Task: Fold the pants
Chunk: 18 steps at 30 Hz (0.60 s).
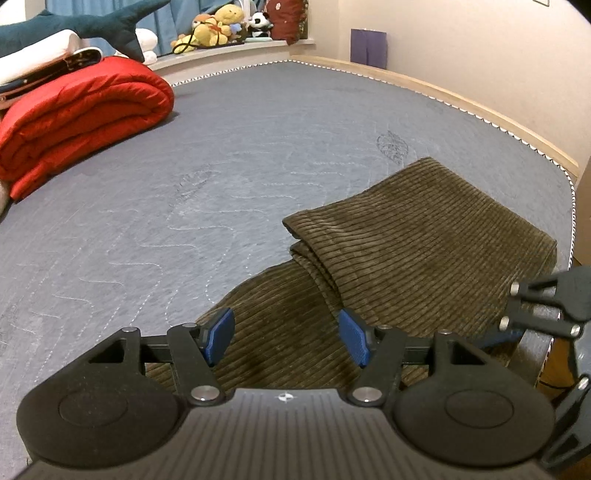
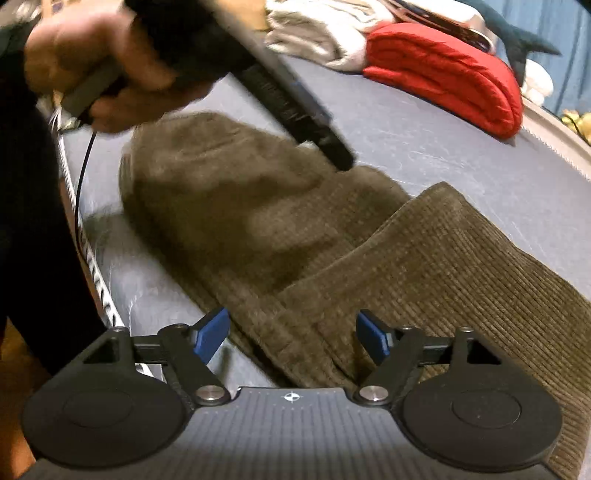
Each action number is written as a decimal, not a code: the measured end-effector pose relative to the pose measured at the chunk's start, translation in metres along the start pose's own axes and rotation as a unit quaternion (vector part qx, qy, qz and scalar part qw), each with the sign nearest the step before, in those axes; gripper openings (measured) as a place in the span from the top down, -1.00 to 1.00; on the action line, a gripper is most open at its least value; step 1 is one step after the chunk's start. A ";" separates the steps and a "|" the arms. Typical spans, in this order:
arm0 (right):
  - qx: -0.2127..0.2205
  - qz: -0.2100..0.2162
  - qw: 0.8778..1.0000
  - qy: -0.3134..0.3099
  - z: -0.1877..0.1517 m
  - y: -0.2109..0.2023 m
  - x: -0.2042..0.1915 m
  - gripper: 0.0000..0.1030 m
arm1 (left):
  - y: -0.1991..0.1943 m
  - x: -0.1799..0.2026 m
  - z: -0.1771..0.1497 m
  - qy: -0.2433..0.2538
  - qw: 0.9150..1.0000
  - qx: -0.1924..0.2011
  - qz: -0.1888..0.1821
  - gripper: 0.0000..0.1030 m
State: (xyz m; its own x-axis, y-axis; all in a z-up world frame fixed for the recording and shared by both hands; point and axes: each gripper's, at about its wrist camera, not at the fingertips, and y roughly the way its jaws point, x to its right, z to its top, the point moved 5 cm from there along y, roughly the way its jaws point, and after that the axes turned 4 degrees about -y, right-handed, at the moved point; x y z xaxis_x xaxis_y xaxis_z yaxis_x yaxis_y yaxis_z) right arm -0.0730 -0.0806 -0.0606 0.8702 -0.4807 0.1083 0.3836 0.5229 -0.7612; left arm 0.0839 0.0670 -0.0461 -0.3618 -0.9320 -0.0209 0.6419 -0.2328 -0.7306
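Lying folded on one bed (image 1: 258,147): one pair of pants (image 1: 424,236).

A big bed with a grey quilted mattress (image 1: 229,155) holds everything. Brown ribbed corduroy pants (image 1: 424,236) lie folded on it, near one edge. A puffy red folded blanket (image 1: 81,118) sits well apart at the far end, beside some white cloth (image 2: 325,33).

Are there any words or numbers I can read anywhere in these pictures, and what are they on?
None can be read.
Left gripper body: a small white compass-like mark, no letters.
Right gripper body: the same mark, no letters.
Corduroy pants, red quilt, mattress: no words or labels visible.
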 end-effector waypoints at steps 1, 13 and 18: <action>-0.008 -0.006 1.000 -0.012 -0.003 0.003 -0.002 -0.13 | 0.000 0.000 0.001 -0.001 1.000 0.000 0.001 -0.34; 0.098 0.063 0.987 0.107 0.023 -0.043 0.022 0.46 | 0.024 -0.024 0.010 -0.212 0.963 -0.037 -0.162 -0.45; 0.063 0.095 0.989 0.095 0.016 -0.032 0.003 0.39 | 0.062 -0.030 -0.003 -0.284 0.938 -0.085 -0.178 -0.45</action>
State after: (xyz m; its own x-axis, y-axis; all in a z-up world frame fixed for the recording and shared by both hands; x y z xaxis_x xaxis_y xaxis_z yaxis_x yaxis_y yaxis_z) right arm -0.0783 -0.0875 -0.0257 0.8614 -0.4823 -0.1594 0.2652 0.6947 -0.6687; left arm 0.1333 0.0817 -0.0929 -0.0830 -0.8124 0.5772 0.4138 -0.5550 -0.7216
